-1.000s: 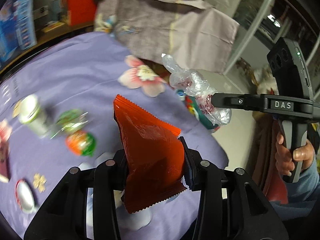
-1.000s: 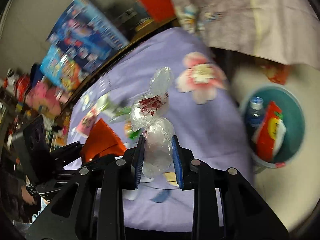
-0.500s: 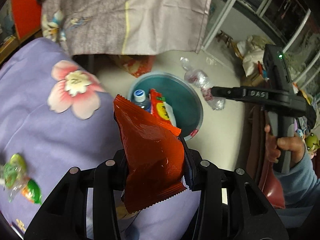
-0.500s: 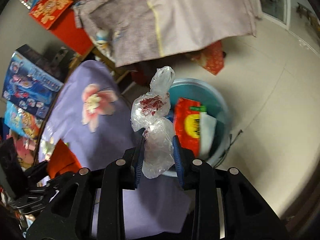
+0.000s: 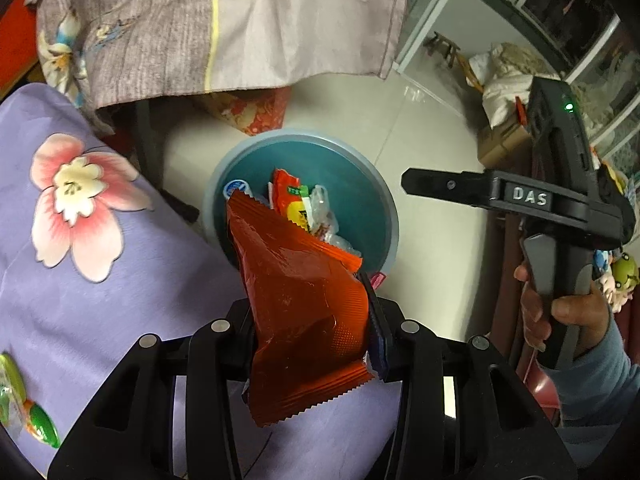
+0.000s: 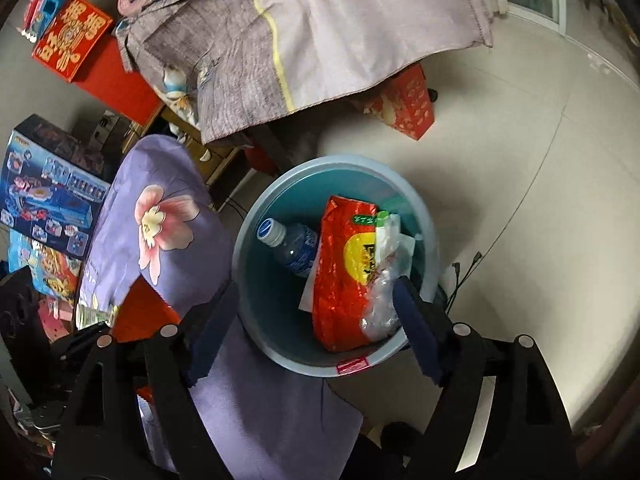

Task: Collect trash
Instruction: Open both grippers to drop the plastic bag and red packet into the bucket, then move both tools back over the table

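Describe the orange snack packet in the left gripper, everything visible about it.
The orange snack packet is a glossy foil-like pouch, plain orange on the side shown, with crimped, zigzag-cut seals at top and bottom. It looks puffy and slightly creased. It stands roughly upright, tilted a little, clamped around its lower half between the fingers of the left gripper. It hangs over the edge of the purple floral cloth, in front of the teal bin, which it does not touch.

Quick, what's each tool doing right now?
Left tool: shut on the orange wrapper.
Right tool: open, jaws just opened, nothing between them.
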`<action>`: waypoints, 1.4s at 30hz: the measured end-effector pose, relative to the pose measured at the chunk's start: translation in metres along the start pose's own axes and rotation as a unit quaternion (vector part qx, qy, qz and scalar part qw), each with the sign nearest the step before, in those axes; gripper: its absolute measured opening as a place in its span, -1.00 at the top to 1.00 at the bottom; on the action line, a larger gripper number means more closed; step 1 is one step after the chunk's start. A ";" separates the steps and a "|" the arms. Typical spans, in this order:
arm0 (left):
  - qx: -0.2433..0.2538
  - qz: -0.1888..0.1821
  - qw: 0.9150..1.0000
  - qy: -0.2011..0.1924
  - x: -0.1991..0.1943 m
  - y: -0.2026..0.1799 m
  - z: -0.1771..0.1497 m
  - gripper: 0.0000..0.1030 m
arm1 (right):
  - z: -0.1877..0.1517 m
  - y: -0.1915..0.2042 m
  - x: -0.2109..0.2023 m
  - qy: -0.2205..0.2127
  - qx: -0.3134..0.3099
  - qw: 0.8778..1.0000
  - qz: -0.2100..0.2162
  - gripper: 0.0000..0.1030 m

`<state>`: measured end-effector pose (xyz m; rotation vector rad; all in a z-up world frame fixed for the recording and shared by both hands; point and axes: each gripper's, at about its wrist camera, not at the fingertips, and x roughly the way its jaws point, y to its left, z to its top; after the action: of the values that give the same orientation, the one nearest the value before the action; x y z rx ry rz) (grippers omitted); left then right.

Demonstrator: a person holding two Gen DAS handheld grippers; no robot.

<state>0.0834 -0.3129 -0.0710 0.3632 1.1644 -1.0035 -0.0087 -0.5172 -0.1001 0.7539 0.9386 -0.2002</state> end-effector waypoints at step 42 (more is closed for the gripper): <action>-0.097 0.009 0.993 -0.070 -0.060 0.050 -0.048 -0.91 | -0.023 0.061 0.006 0.046 -0.026 0.997 -0.056 -0.73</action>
<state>0.0928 -0.2243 -0.0493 0.1466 1.1187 -0.8775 0.0085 -0.4570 -0.0832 0.6675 1.0709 -0.2403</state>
